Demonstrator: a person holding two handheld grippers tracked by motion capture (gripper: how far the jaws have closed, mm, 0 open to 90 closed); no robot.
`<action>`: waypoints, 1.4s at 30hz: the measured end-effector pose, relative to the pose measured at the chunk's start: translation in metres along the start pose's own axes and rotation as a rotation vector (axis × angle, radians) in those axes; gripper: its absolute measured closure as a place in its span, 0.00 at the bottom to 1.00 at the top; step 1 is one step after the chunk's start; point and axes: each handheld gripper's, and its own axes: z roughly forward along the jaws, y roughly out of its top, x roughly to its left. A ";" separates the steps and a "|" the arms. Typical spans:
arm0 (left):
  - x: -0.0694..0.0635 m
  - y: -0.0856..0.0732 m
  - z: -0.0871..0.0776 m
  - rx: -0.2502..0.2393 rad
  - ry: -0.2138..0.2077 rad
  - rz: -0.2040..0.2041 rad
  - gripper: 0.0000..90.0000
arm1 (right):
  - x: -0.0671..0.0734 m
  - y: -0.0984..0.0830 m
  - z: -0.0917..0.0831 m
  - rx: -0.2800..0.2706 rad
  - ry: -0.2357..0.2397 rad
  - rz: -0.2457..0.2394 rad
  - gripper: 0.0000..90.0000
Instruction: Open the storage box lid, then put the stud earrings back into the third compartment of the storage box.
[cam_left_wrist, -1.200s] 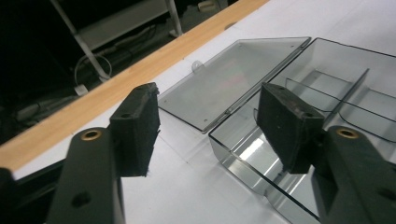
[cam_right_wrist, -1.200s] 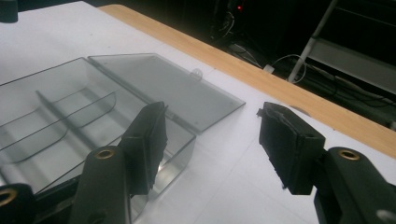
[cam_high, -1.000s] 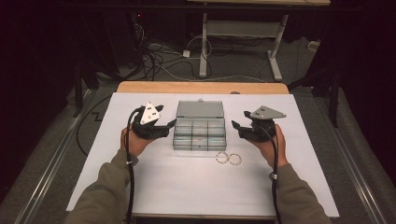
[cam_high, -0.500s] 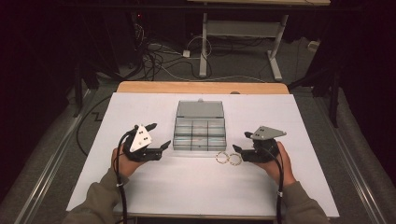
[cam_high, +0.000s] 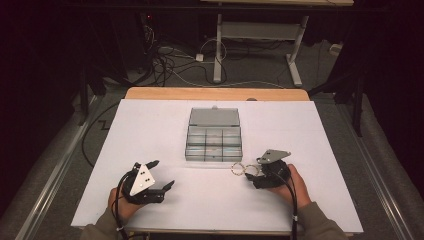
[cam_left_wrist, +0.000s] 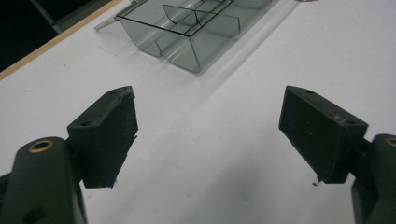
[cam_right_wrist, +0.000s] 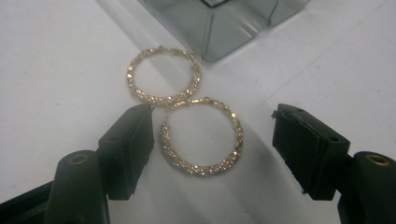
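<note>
The right claw (cam_right_wrist: 212, 140), jaws just widened and empty, is being lowered around a hoop (cam_right_wrist: 201, 135); the left claw (cam_left_wrist: 208, 135), wide, is being withdrawn.

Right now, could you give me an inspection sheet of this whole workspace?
Surface: white table, wooden strip along its far edge.
Job's things: two gold hoop earrings touching each other, beside the clear compartment box, lid open.
Clutter: nothing seen.
Grippers: right gripper open, nearer hoop between its jaws, unpressed; left gripper open over bare table; both sets of jaws have just been opening.
Cables: one trails from each gripper; a tangle on the floor.
Surroundings: dark room, table legs behind.
</note>
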 end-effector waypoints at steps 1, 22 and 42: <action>-0.001 -0.001 -0.002 -0.004 -0.001 -0.007 0.20 | 0.000 0.000 0.000 -0.001 0.005 0.000 0.34; 0.009 -0.009 0.005 0.020 -0.005 -0.030 0.20 | -0.005 0.003 0.004 0.000 0.089 0.002 0.54; 0.006 -0.007 0.008 0.036 0.000 -0.006 0.20 | -0.006 -0.002 -0.018 -0.047 0.079 -0.042 0.54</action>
